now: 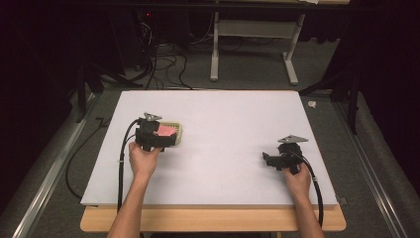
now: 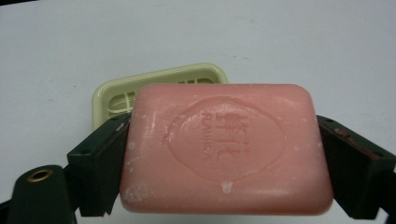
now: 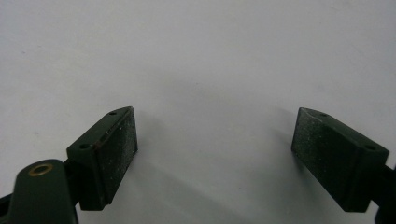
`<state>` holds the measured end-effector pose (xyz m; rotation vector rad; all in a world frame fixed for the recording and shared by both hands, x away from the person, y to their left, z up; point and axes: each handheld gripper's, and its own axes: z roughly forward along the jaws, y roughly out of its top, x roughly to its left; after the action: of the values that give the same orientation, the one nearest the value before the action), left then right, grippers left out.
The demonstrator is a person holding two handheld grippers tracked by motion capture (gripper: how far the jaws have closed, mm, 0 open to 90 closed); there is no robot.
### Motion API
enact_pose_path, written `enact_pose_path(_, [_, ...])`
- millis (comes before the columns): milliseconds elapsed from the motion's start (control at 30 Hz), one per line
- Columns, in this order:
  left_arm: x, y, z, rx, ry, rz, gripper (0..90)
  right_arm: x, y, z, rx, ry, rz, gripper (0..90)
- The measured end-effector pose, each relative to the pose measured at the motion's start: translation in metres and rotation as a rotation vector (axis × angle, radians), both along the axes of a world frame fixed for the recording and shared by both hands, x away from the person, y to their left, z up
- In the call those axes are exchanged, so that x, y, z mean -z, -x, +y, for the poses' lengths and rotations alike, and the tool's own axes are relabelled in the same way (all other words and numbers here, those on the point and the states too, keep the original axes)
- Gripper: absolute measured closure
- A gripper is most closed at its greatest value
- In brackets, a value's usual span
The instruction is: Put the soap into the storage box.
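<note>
**Pink soap held over its dish at a white table**

A white table [image 1: 223,148] spreads across the high view, resting on a wooden base whose edge shows at six o'clock. Beyond it, at twelve o'clock, grey floor carries a tangle of black cables [image 1: 158,64] and the pale legs of a stand [image 1: 252,49].

A person's forearms enter from six o'clock. The left hand [image 1: 143,161] works at about nine o'clock on the table; the right hand [image 1: 297,181] rests at about four o'clock, well apart from it.

The left gripper [image 1: 157,135] is clamped on a pink soap bar [image 2: 226,149]. In the left gripper view its two black jaws press the bar's short ends at nine and three o'clock, the stamped face of the bar turned toward the camera. A cable trails from the gripper toward six o'clock.

The right gripper [image 3: 215,154] sits low over bare table, its jaws standing wide apart with nothing between them. In the high view it points toward nine o'clock.

A cream soap dish [image 2: 159,88] lies on the table just behind the bar, at eleven o'clock from it in the left gripper view, its slotted floor partly hidden. Whether the bar touches the dish cannot be told. In the high view the dish's rim shows at three o'clock of the left gripper.
</note>
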<state>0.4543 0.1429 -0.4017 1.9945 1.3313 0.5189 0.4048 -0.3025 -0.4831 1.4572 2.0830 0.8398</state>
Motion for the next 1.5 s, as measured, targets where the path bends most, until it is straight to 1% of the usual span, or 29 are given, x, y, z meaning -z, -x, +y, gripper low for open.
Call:
enact_pose_path(133, [-0.001,-0.007,0.0,-0.008,-0.007,-0.003,13.9,0.0,0.0,0.0,-0.001,-0.001,0.002,15.0])
enact_pose_path(200, [0.0,-0.012,0.003,-0.024,0.021,0.005,13.9,0.0,0.0,0.0,-0.003,0.0,0.0,14.9])
enact_pose_path(233, [0.0,-0.013,0.003,-0.03,0.017,0.006,13.9,0.0,0.0,0.0,-0.005,0.001,-0.001,14.9])
enact_pose_path(267, [0.0,-0.015,0.004,-0.044,0.003,0.005,13.8,0.0,0.0,0.0,-0.004,0.001,-0.001,14.9])
enact_pose_path(300, [0.001,-0.017,0.004,-0.047,-0.004,0.005,13.9,0.0,0.0,0.0,-0.005,0.0,0.001,14.9])
enact_pose_path(367, [0.002,-0.02,0.004,-0.053,-0.008,0.006,13.9,0.0,0.0,0.0,-0.005,0.001,0.0,14.9])
enact_pose_path(467, [0.006,-0.027,0.005,-0.068,-0.01,0.022,13.9,0.0,0.0,0.0,-0.006,0.001,-0.001,14.9])
enact_pose_path(633, [0.014,-0.035,0.004,-0.094,-0.01,0.038,13.8,0.0,0.0,0.0,-0.005,0.0,0.001,14.9])
enact_pose_path(800, [0.022,-0.045,-0.001,-0.101,-0.029,0.059,13.8,0.0,0.0,0.0,-0.005,0.0,0.001,14.9])
enact_pose_path(867, [0.026,-0.049,-0.003,-0.111,-0.019,0.068,13.8,0.0,0.0,0.0,-0.006,0.001,0.001,14.9])
enact_pose_path(1000, [0.032,-0.054,-0.003,-0.122,-0.023,0.084,13.8,0.0,0.0,0.0,-0.006,0.001,0.001,14.9])
enact_pose_path(1133, [0.04,-0.058,-0.003,-0.134,-0.045,0.106,13.8,0.0,0.0,0.0,-0.007,0.001,0.001,14.9])
enact_pose_path(1200, [0.041,-0.06,-0.004,-0.137,-0.048,0.112,13.8,0.0,0.0,0.0,-0.007,0.0,0.001,14.9])
enact_pose_path(1333, [0.043,-0.061,-0.004,-0.141,-0.049,0.109,13.8,0.0,0.0,0.0,-0.007,0.001,0.001,14.9])
enact_pose_path(1433, [0.045,-0.062,-0.004,-0.142,-0.06,0.12,13.8,0.0,0.0,0.0,-0.007,0.001,0.001,14.9])
enact_pose_path(1500, [0.047,-0.063,-0.004,-0.147,-0.063,0.12,13.8,0.0,0.0,0.0,-0.009,0.002,-0.001,14.9])
